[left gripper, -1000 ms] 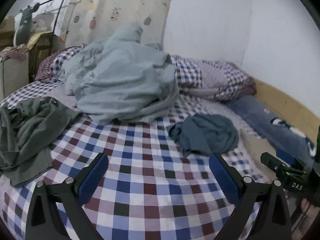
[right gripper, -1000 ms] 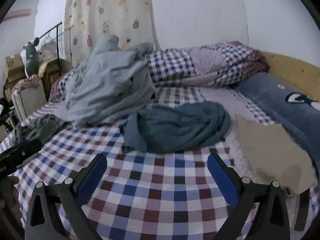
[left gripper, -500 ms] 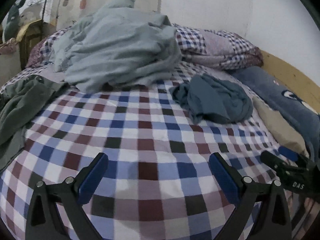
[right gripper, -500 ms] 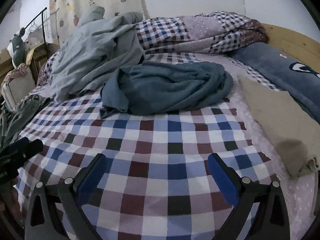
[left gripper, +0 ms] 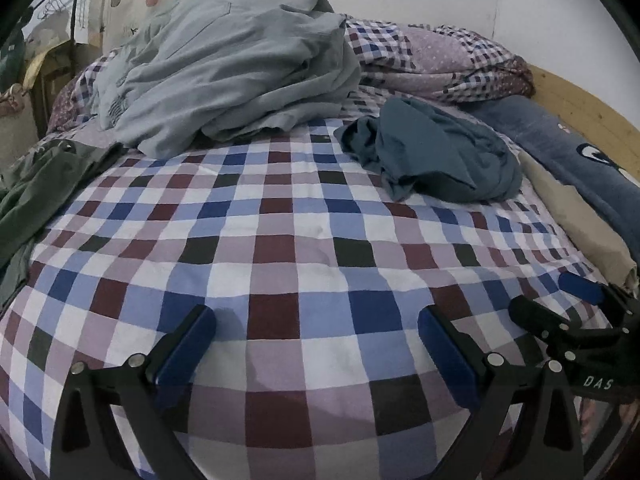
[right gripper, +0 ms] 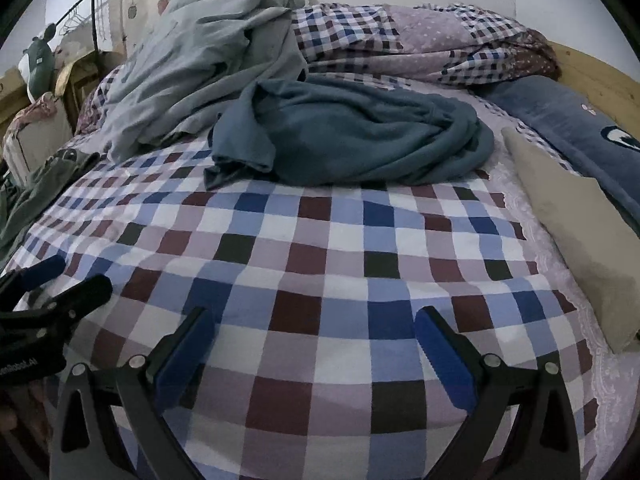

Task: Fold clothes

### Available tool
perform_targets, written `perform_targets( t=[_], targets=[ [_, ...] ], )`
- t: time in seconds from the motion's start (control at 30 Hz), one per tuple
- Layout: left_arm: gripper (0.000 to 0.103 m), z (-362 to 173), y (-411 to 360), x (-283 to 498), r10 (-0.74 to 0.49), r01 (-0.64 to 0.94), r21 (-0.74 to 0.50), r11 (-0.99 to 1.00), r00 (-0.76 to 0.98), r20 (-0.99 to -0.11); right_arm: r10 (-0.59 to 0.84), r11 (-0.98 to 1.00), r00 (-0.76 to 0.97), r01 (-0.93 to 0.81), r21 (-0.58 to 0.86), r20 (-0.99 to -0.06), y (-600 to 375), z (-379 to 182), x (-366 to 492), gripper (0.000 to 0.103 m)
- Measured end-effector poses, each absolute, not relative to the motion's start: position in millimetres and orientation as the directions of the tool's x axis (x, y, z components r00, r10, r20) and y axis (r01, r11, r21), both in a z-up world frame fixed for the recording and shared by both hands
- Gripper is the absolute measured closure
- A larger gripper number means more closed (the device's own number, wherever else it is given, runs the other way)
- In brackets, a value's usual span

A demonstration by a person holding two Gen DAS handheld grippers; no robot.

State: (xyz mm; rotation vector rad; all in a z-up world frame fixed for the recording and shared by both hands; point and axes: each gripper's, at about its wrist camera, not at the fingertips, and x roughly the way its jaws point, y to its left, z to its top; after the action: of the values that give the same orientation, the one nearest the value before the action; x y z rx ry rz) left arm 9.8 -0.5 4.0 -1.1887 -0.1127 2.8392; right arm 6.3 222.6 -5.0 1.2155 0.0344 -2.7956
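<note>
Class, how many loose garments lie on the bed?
3: grey pile at the back, teal top mid-right, green garment at the left edge. More may be hidden.

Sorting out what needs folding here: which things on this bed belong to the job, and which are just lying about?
Job: teal garment, pale grey-blue garment, dark green garment.
Lying about: checked quilt, navy pillow, beige cloth.

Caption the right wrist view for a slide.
Open right gripper hovers over checked bedsheet, facing crumpled teal garment.
</note>
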Motion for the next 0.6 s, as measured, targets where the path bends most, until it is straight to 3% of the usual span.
perform_targets(
  t=[0.6],
  targets=[
    [0.000,-0.5,4.6,6.9,0.054,-0.024,-0.052,-0.998,-0.694,-0.718,-0.096,-0.995,-0.654,0.082,0.056,-0.750,225.4,-13.6,1.0,0.000]
  ],
)
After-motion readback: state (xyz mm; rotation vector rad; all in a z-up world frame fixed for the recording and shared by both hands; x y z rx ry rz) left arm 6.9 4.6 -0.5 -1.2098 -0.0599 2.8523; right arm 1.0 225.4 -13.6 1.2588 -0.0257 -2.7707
